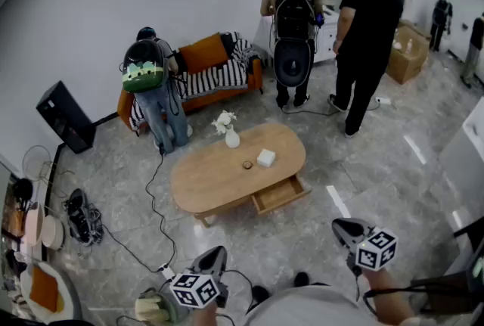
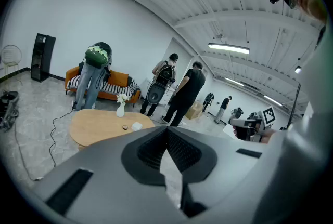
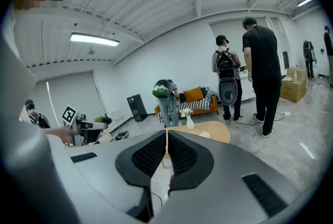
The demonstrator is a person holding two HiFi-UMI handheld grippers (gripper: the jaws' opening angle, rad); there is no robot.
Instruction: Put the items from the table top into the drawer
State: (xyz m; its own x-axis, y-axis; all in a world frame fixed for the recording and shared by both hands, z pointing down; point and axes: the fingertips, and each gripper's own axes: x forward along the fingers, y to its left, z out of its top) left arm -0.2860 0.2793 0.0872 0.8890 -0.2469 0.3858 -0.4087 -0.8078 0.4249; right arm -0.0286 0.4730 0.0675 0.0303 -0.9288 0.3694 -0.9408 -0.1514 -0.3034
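Note:
An oval wooden coffee table [image 1: 212,181] stands mid-room, well ahead of both grippers. Its drawer [image 1: 280,194] is pulled open on the near right side. On the top are a white vase with flowers [image 1: 231,137], a small round item [image 1: 247,165] and a white box [image 1: 266,158]. My left gripper [image 1: 218,250] and right gripper [image 1: 338,225] hover low in the head view, far from the table, both shut and holding nothing. The left gripper view shows the shut left gripper [image 2: 167,130] below the table [image 2: 99,127]; the right gripper view shows the shut right gripper [image 3: 166,132] below the vase [image 3: 190,123].
A person with a green backpack [image 1: 155,90] bends by the orange sofa [image 1: 219,71]. Two people [image 1: 367,29] stand beyond the table. A black speaker [image 1: 66,118] is at the left, cables [image 1: 155,218] cross the floor, and a cardboard box [image 1: 408,52] sits at the back right.

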